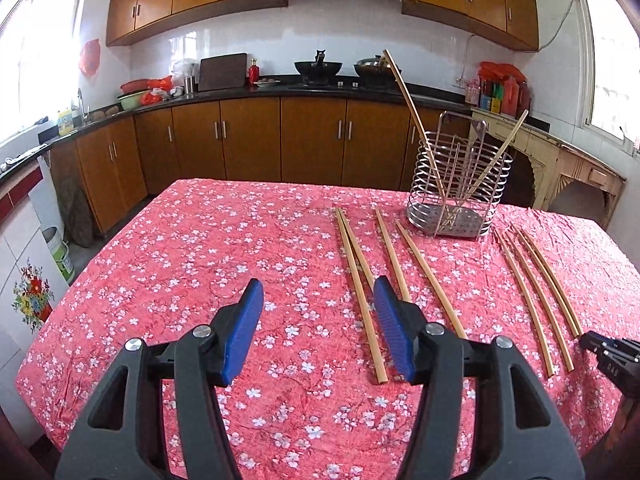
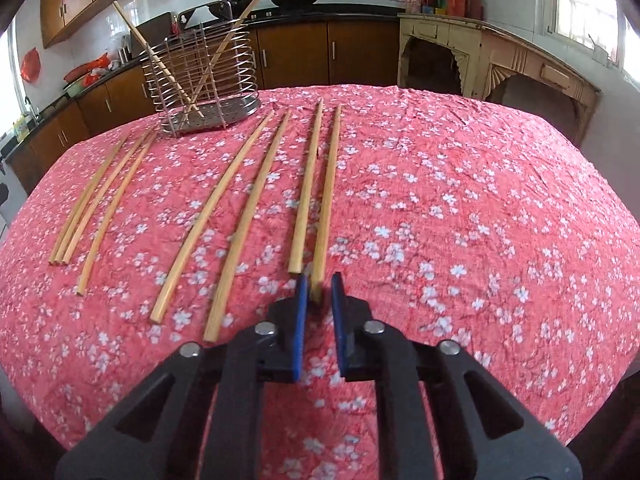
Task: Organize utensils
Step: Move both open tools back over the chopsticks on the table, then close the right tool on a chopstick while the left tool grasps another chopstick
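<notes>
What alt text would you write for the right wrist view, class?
The right tool has closed on the near end of the rightmost chopstick on a red floral tablecloth. Seven more chopsticks lie to its left, and a wire utensil holder behind holds two.

You have pale tan wooden chopsticks [image 2: 308, 196] lying on a pink-red tablecloth [image 2: 460, 208] patterned with white blossoms, beside a silver wire utensil rack [image 2: 200, 80].
</notes>
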Demonstrator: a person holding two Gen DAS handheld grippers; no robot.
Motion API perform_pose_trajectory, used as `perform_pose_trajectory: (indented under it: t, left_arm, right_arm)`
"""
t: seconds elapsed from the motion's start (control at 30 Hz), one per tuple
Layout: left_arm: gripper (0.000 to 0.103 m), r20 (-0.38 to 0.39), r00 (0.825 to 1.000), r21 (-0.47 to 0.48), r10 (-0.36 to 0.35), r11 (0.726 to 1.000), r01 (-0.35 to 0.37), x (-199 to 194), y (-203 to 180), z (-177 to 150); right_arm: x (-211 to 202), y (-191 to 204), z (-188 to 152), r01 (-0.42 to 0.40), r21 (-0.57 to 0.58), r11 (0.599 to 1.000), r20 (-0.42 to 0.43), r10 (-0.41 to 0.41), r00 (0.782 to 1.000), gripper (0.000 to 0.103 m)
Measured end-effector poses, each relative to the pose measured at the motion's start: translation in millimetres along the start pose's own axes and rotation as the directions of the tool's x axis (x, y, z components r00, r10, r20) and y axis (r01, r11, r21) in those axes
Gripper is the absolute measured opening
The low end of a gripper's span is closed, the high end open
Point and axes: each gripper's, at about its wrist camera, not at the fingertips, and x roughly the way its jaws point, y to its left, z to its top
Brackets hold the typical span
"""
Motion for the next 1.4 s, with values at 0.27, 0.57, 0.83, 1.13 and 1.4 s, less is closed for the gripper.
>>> perform_pose_trajectory:
  t: [0.27,0.57,0.83,1.13,1.4]
  left_arm:
    - [0.058,-0.031,0.999,-0.002,-0.009,1.0,0.008,7,-5,-8]
    - [0.058,-0.091,0.995,0.017,-0.028,0.999,0.03,20,-16,-17]
    - [0.049,-0.194,0.98,0.053,-0.045,0.997,0.056,37,-30,-33]
    - [0.038,-0.282,0.959,0.059,-0.044,0.996,0.063,55,-38,-42]
    - [0.008,-0.287,0.958,0.08,0.015,0.997,0.008,63,-46,-37]
  right_arm:
    - [23,-47,29,0.075,0.159,0.985,-0.027,-0.072,0.997,0.008]
    - [45,-92,60,0.205,0.257,0.944,-0.081,-0.191,0.978,0.008]
    - [53,-116,64,0.264,0.3,0.917,-0.069,-0.255,0.965,0.008]
    - [53,-121,64,0.241,0.32,0.916,-0.062,-0.233,0.97,0.008]
    - [54,-122,63,0.227,0.335,0.914,-0.059,-0.22,0.974,0.008]
